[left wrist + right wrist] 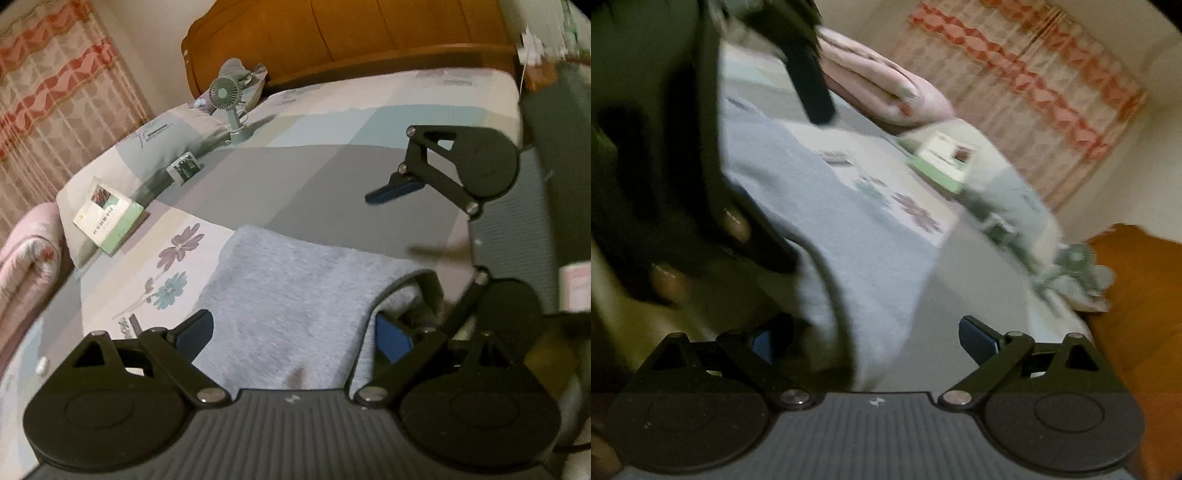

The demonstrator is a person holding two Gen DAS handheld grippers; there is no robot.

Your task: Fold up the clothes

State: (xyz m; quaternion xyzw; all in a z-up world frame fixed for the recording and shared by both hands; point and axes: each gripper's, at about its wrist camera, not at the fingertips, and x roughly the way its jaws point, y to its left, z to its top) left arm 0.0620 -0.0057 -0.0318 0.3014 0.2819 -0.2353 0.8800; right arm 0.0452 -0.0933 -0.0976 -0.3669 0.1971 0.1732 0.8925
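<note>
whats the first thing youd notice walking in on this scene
A light grey garment lies spread on the patchwork bed sheet, right in front of the left gripper, whose jaws stand wide open with the cloth between them. The right gripper, also open, hangs over the garment's far edge in the left wrist view. Behind, a small green fan stands by the wooden headboard, and a green book rests on a pillow at left.

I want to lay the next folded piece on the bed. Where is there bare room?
The grey band of sheet between the grey garment and the headboard lies bare. It is crowded along the pillow side: book, small card, fan.
</note>
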